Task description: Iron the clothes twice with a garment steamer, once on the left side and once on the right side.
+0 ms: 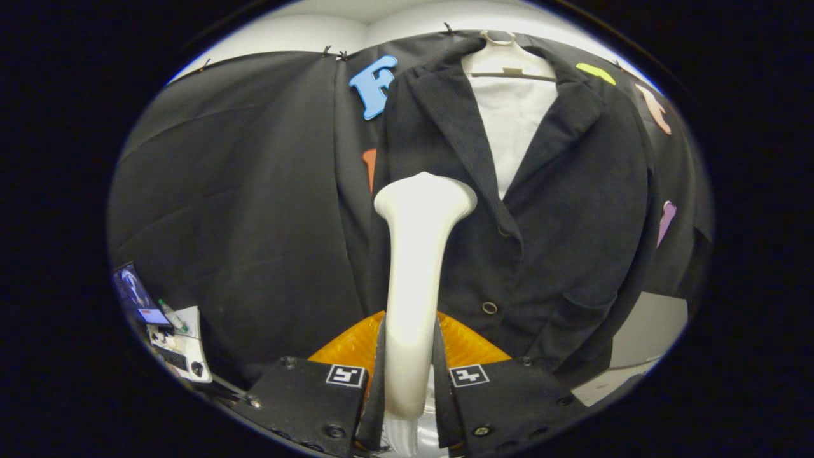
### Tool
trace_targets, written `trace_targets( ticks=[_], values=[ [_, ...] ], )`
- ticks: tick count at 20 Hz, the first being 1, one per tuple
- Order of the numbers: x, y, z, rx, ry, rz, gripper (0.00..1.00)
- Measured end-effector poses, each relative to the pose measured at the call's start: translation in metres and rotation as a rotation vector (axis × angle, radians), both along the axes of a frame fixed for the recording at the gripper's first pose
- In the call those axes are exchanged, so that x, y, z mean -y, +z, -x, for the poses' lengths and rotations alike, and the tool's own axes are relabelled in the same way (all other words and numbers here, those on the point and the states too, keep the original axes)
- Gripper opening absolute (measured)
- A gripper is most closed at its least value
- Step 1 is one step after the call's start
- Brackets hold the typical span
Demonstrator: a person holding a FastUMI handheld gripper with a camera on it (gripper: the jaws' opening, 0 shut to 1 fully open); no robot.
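Note:
A black jacket (559, 210) hangs on a white hanger (509, 60) against the booth's black cloth wall, with a white lining (512, 121) showing between its lapels. My gripper (410, 356) is shut on the handle of a white garment steamer (416, 267), both fingers pressing its sides. The steamer stands upright between the fingers. Its wide head (425, 197) is up against the jacket's left front panel, just left of the lapel and above the buttons (489, 308).
An orange ridged object (470, 346) sits just beyond the fingers behind the steamer handle. At the lower left a small table (181, 346) carries a lit screen (137, 296) and small items. A pale surface (648, 331) shows right of the jacket's hem.

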State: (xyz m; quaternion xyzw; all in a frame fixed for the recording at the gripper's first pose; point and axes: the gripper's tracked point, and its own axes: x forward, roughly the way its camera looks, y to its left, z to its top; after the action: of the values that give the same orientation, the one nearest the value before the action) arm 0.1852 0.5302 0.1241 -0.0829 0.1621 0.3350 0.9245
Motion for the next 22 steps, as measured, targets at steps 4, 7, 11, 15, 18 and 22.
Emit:
trace_targets(
  ticks=[4, 7, 11, 15, 18, 22],
  values=[
    [0.015, -0.024, 0.004, -0.034, -0.009, 0.014, 0.35],
    [0.021, -0.038, 0.001, -0.057, -0.020, 0.025, 0.35],
    [0.028, -0.064, 0.001, -0.090, -0.024, 0.050, 0.35],
    [0.031, -0.089, 0.001, -0.129, -0.031, 0.069, 0.35],
    [0.033, -0.108, 0.000, -0.159, -0.040, 0.078, 0.35],
    [0.037, -0.131, 0.000, -0.195, -0.046, 0.091, 0.35]
  ],
)
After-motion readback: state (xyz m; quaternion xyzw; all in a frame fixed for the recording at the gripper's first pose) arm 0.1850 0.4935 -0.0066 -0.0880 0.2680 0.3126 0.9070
